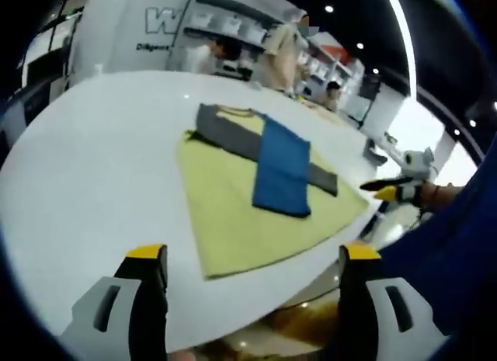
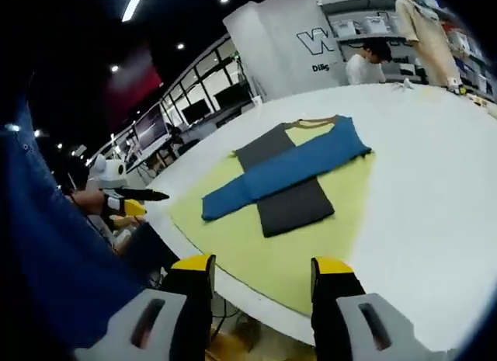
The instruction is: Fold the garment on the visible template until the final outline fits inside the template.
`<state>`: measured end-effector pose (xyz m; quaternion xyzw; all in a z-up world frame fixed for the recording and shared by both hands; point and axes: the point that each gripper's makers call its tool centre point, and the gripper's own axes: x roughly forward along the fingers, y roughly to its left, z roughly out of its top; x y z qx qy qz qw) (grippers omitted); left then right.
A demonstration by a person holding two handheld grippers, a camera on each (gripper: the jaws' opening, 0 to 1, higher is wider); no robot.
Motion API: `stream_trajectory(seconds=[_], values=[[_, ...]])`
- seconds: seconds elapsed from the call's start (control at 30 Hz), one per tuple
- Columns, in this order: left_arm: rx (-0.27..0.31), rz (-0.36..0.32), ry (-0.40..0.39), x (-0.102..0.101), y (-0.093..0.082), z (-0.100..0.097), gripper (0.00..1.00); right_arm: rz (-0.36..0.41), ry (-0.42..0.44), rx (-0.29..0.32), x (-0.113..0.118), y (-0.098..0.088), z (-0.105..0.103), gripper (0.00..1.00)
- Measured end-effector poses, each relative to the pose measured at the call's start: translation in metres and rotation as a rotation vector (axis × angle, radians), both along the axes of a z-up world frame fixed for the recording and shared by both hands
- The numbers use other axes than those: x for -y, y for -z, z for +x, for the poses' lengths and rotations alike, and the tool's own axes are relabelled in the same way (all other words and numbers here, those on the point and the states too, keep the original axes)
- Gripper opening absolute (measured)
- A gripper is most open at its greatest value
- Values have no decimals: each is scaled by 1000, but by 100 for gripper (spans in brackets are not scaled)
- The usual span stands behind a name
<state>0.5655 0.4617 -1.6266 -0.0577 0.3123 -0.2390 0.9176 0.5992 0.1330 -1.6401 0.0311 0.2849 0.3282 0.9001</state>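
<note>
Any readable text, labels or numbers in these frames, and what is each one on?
"W": large letter, cut off by the shelving, on the white wall panel behind the table.
"Dil…": start of a smaller line under it on the same panel; the rest is too blurred to read.
No text can be made out on the garment or the yellow template.

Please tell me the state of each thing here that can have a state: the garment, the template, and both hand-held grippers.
Garment: partly folded, blue part laid across grey part, lying flat on the template.
Template: yellow sheet spread flat on the white table, one edge at the table edge.
Left hand-held gripper: open, empty, off the garment.
Right hand-held gripper: open, empty, off the garment.
</note>
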Motion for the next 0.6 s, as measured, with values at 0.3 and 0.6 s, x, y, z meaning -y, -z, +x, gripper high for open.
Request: stream_trajectory(seconds=[0.3,0.6], values=[[-105,-46,75,15,18,-12,66,88,21,-124,-19,10,-48,44],[-197,-137,76,25,20,-12,59,198,159,-288,1,13,-68,44]])
